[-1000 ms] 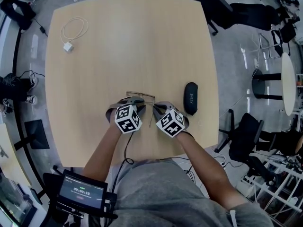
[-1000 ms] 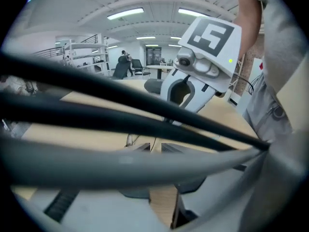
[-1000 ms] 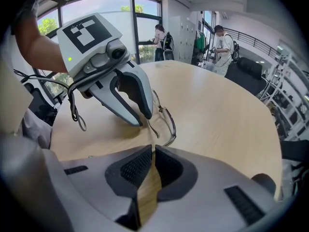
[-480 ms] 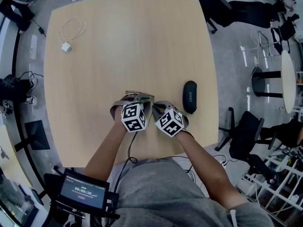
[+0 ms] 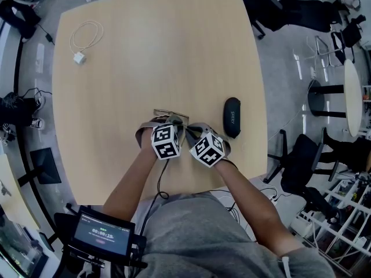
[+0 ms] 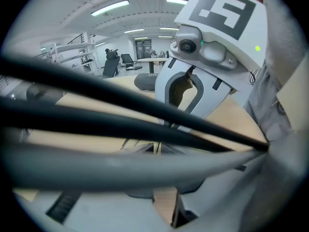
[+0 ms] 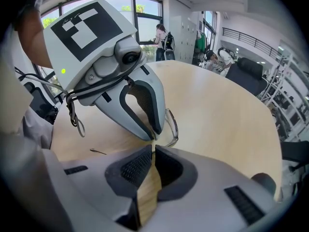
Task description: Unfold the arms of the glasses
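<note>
An open-plan office or lab space — swivel chairs (image 5: 304, 158) are standing around a pale wooden table (image 5: 145, 51) and a round white table (image 5: 352, 97), strip lights (image 6: 111, 7) are glowing overhead, tall windows (image 7: 145, 8) are letting daylight in.

We're getting bright, even light from ceiling strips (image 6: 111, 7) and windows (image 7: 145, 6), heavy fisheye bending at the edges, and dark bars (image 6: 96, 115) smearing out of focus across the left gripper view.
</note>
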